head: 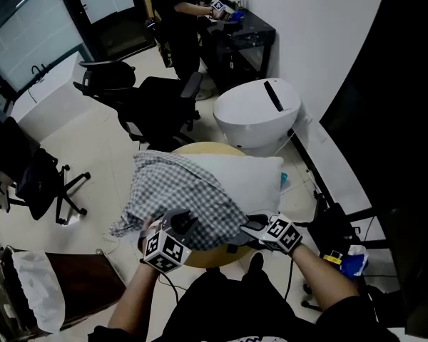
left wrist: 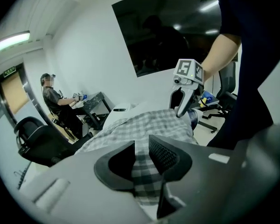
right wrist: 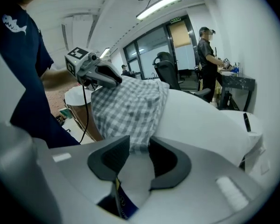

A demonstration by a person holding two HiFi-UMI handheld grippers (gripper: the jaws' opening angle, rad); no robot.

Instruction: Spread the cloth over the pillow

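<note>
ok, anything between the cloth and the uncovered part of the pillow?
Nothing visible. The checked cloth covers the left part of the pillow in the head view; the rest is bare, with nothing on it. The left gripper grips the cloth; the right gripper stands open at its edge.

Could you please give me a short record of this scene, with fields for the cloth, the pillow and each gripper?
cloth: checked, bunched, draped over the pillow's left part as the head view shows it
pillow: white, lying on a round wooden table; its right part is uncovered
left gripper: jaws closed on the cloth's near edge
right gripper: jaws apart at the cloth's edge, not pinching it
background: a person at a dark desk; office chairs
</note>
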